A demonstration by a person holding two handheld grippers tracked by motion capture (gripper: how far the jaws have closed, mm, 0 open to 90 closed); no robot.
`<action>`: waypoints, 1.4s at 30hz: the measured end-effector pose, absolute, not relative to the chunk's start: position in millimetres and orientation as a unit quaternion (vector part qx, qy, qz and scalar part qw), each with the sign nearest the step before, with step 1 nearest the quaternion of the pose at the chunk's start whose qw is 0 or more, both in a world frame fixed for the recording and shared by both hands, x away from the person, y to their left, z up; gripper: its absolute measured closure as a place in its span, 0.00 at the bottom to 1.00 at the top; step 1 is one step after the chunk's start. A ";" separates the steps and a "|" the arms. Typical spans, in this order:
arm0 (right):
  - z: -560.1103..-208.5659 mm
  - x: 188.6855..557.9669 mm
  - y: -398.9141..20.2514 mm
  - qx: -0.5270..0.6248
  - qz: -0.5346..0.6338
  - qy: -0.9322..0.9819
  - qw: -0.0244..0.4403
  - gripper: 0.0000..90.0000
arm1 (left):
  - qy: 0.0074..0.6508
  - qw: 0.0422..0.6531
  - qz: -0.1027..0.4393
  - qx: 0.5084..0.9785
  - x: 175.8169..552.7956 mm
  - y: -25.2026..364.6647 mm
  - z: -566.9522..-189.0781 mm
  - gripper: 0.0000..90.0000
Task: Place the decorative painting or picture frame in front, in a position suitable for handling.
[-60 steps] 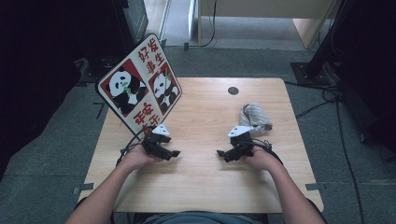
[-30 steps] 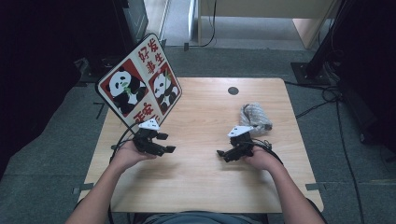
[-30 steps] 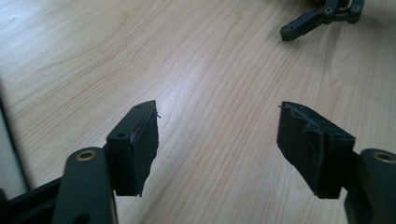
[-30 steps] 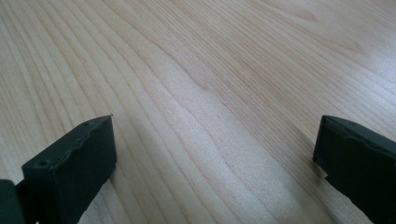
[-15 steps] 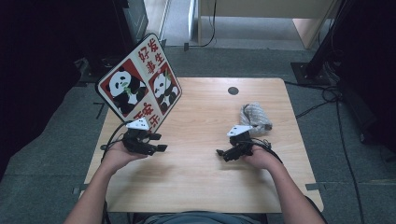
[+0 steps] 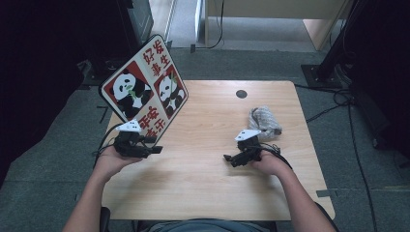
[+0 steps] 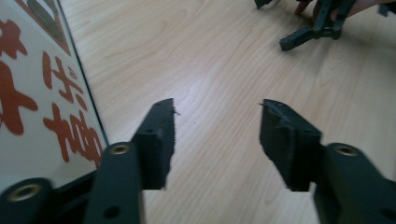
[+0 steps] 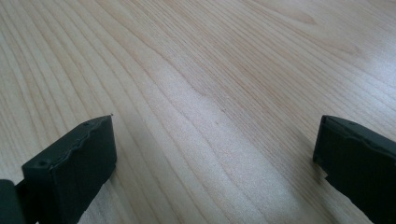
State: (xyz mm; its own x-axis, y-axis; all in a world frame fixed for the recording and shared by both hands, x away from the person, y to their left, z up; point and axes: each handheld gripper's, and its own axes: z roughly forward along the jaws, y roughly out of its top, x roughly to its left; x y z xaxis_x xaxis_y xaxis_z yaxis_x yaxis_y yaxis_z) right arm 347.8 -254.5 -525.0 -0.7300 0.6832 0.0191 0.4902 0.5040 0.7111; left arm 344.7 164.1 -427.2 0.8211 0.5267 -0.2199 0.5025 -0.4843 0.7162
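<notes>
At the near edge of the high view, two forearms are cut off by the frame, and a dark garment is only partly seen between them. The left claw (image 6: 155, 149) is held in the left hand (image 6: 112, 162) near the left edge of the tabletop (image 6: 203, 183), just beside the lower corner of the panda sign (image 6: 145, 89). In the left gripper view its two black jaws are seen apart with only bare wood between them; they have just been closing, and nothing is pressed by their ragged, chipped pads. The sign's dark rim and red characters on a white ground are seen at the left of that view, cut off by the frame; whether the claw's body touches the rim cannot be told.

The right claw (image 6: 226, 157) is held in the right hand (image 6: 268, 162) on the right half of the tabletop, well apart from the left one. In the right gripper view its jaws are spread wide over the pale, fine-grained wood, with nothing between them. A grey three-cornered plate is carried on top of each claw, and dark cables are trailed from both.

Farther off, just beyond the right hand, a crumpled grey bundle (image 6: 263, 120) is lying; its material is hard to make out. A small dark round hole (image 6: 241, 94) is set near the far edge. The sign is a flat rounded square, tilted on one corner, with two pandas on red panels. Beyond the tabletop, grey carpet and dark furniture are seen, largely lost in shadow.
</notes>
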 end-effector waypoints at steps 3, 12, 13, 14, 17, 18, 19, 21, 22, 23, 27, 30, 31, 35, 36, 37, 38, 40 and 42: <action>-525.0 347.8 -254.5 0.342 0.362 0.857 0.133 0.00 | 0.303 0.415 0.025 0.858 343.7 170.5 -424.7 0.53; -525.1 348.0 -254.6 0.341 0.362 0.857 0.134 0.00 | 0.311 0.414 0.045 0.854 339.9 183.5 -419.9 0.54; -525.1 348.0 -254.5 0.341 0.362 0.857 0.134 0.00 | 0.311 0.414 0.045 0.854 339.9 183.5 -419.9 0.54; -525.1 348.0 -254.5 0.341 0.362 0.857 0.134 0.00 | 0.312 0.417 0.046 0.852 338.7 187.3 -418.4 0.57; -525.1 348.0 -254.6 0.341 0.362 0.857 0.134 0.00 | 0.316 0.423 0.051 0.848 337.0 192.5 -416.2 0.59; -525.0 347.9 -254.5 0.342 0.362 0.857 0.133 0.00 | 0.319 0.422 0.052 0.847 336.8 194.6 -415.4 0.59; -525.0 347.9 -254.5 0.342 0.362 0.857 0.133 0.00 | 0.322 0.423 0.052 0.845 336.3 196.6 -414.8 0.59; -525.0 347.9 -254.5 0.342 0.362 0.857 0.133 0.00 | 0.325 0.424 0.052 0.844 335.8 198.5 -414.4 0.60; -525.0 347.9 -254.5 0.342 0.362 0.857 0.133 0.00 | 0.330 0.426 0.052 0.841 335.1 202.5 -413.5 0.60; -525.0 347.9 -254.5 0.342 0.362 0.857 0.133 0.00 | 0.333 0.427 0.053 0.839 334.6 204.2 -413.1 0.61; -525.0 347.9 -254.5 0.342 0.362 0.857 0.133 0.00 | 0.341 0.428 0.057 0.835 333.2 211.6 -411.2 0.61; -525.0 347.9 -254.5 0.342 0.362 0.857 0.134 0.00 | 0.344 0.428 0.064 0.834 331.1 216.3 -410.5 0.63; -525.0 347.9 -254.4 0.342 0.362 0.857 0.133 0.00 | 0.345 0.427 0.065 0.833 330.6 218.0 -410.1 0.63; -525.0 347.9 -254.5 0.342 0.362 0.857 0.133 0.00 | 0.351 0.431 0.064 0.829 329.7 223.6 -408.3 0.65; -525.0 347.9 -254.5 0.342 0.362 0.857 0.133 0.00 | 0.353 0.432 0.063 0.828 329.7 225.0 -407.8 0.65; -525.0 347.9 -254.5 0.342 0.362 0.857 0.133 0.00 | 0.355 0.431 0.063 0.827 329.6 226.6 -407.4 0.65; -525.0 347.9 -254.5 0.342 0.362 0.857 0.133 0.00 | 0.357 0.429 0.063 0.827 329.9 228.1 -407.1 0.66; -525.0 347.9 -254.5 0.342 0.362 0.857 0.133 0.00 | 0.366 0.427 0.064 0.824 329.9 231.6 -406.5 0.67; -525.0 348.0 -254.5 0.342 0.362 0.857 0.133 0.00 | 0.372 0.431 0.062 0.819 329.8 236.1 -405.9 0.69</action>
